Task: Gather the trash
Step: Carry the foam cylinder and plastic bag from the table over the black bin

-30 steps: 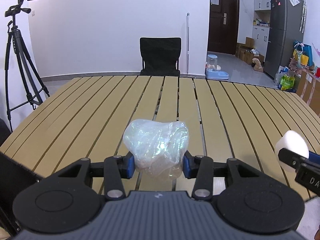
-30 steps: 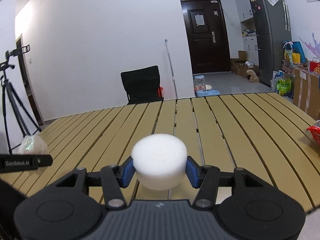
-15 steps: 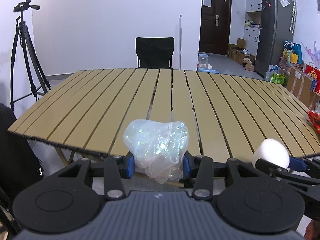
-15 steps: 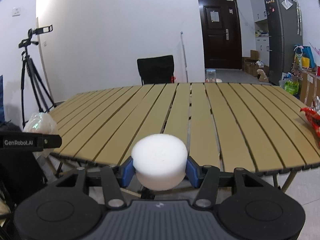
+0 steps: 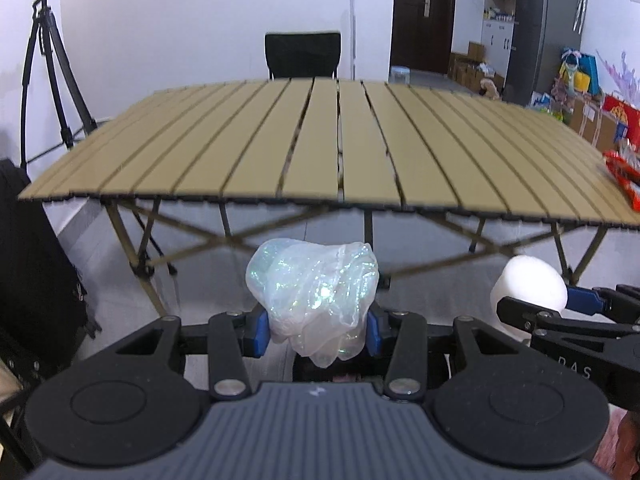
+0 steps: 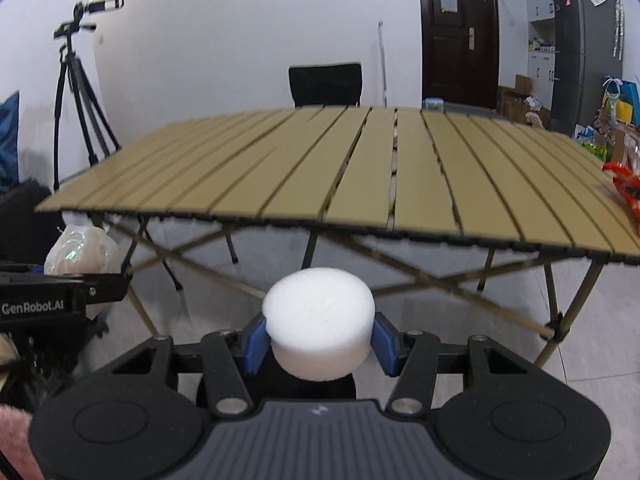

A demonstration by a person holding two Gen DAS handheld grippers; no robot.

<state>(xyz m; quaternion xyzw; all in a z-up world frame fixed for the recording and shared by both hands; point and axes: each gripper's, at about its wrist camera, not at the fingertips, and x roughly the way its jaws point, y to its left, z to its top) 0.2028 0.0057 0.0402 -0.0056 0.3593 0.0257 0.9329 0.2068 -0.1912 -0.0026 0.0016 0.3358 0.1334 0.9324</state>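
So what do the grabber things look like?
Each one is black plastic with two round discs and a ribbed grey body. The left gripper and the right gripper both have bright blue pads on the fingers. Silver screws dot the linkages, and white lettering on the left one's side reads GenRobot.AI.

A home room: fridge, entry door, folding slat table, filming tripod.
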